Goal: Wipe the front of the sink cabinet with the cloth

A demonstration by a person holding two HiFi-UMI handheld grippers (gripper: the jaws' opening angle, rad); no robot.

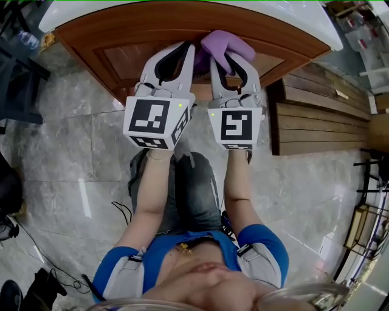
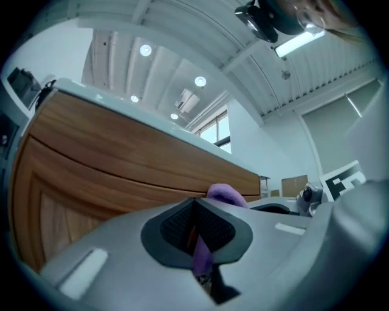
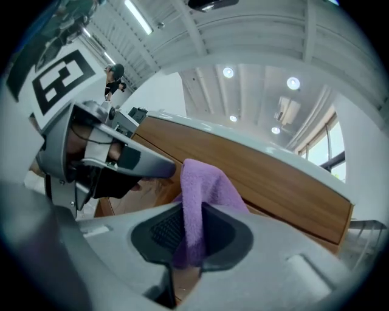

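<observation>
Seemingly left gripper (image 2: pixel 195 209) and right gripper (image 3: pixel 189 212) both clamp the cloth (image 3: pixel 205 182).

cloth (image 3: pixel 197 194): purple fabric; soft, fuzzy nap; matt
sink cabinet (image 2: pixel 109 158): reddish-brown wood; grain showing; smooth, with a low sheen
counter top (image 1: pixel 67 13): white; smooth; glossy
floor (image 1: pixel 67 176): grey marbled tile; polished, throwing reflections
left gripper (image 2: pixel 194 222): grey plastic shell; smooth; matt
right gripper (image 3: pixel 185 234): the same grey matt plastic
pads (image 3: pixel 159 231): black; finely ribbed; rubbery look
marker cubes (image 1: pixel 155 121): white faces with black print; matt
planks (image 1: pixel 316 121): bare brown wood; dull
</observation>
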